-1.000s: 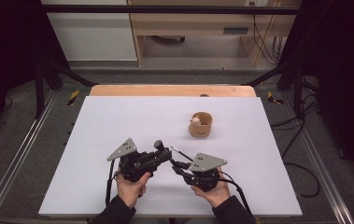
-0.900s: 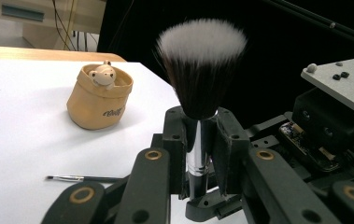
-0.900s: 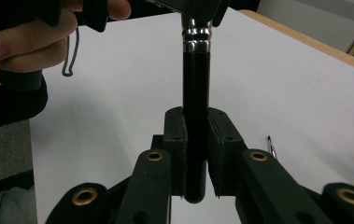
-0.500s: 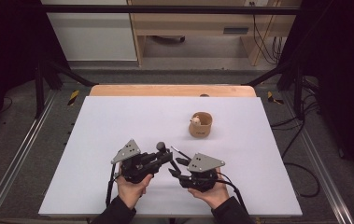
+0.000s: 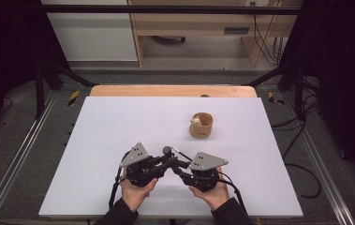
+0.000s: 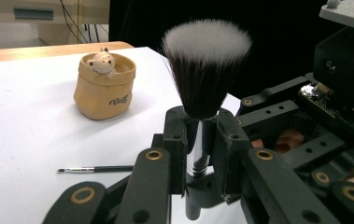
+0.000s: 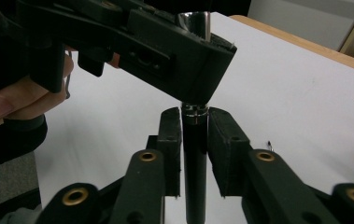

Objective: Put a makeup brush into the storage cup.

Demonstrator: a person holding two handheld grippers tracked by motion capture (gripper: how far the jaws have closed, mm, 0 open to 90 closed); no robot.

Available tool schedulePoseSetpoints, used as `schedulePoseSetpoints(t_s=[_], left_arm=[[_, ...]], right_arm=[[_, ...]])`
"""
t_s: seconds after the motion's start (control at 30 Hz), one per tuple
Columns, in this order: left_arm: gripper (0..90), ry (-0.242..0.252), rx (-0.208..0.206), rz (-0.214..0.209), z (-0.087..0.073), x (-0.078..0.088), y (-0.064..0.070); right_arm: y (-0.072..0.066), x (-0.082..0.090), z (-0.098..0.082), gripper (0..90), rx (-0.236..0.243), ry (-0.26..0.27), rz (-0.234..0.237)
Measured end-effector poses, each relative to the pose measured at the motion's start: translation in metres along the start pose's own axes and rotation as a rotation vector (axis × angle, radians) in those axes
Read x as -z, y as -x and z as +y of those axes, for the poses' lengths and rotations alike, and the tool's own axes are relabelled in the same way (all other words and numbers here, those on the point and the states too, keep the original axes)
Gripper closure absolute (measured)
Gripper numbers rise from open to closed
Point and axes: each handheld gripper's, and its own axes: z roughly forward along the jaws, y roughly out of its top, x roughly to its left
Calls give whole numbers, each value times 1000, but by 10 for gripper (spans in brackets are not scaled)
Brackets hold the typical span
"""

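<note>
A makeup brush with a thick white-tipped black head stands upright between both grippers near the table's front edge; its head rises above them. My left gripper is shut on the silver collar just under the bristles. Below it, my right gripper is shut on the black handle. Its jaws have just been closing, with the handle between the pads. A hand holds each gripper.
A tan pot with a small bear figure in it stands right of centre on the white table. A thin black paintbrush lies flat just beyond the grippers. A wooden strip edges the far side.
The left gripper and the brush have shifted a little to the right, closer to the right gripper. The pot and the thin brush have not moved.
</note>
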Motion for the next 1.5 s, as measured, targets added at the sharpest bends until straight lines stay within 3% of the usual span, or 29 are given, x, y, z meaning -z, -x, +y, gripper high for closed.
schedulePoseSetpoints(t_s=[0.47, 0.8, 1.5], left_arm=[[754, -2, -8, -5, 2, 0, 0], [522, 12, -20, 11, 7, 9, -5], [255, -6, -83, 67, 8, 31, -22]], right_arm=[[-1, 2, 0, 794, 9, -1, 17], [6, 4, -2, 794, -10, -4, -8], [23, 21, -3, 794, -62, 23, -74]])
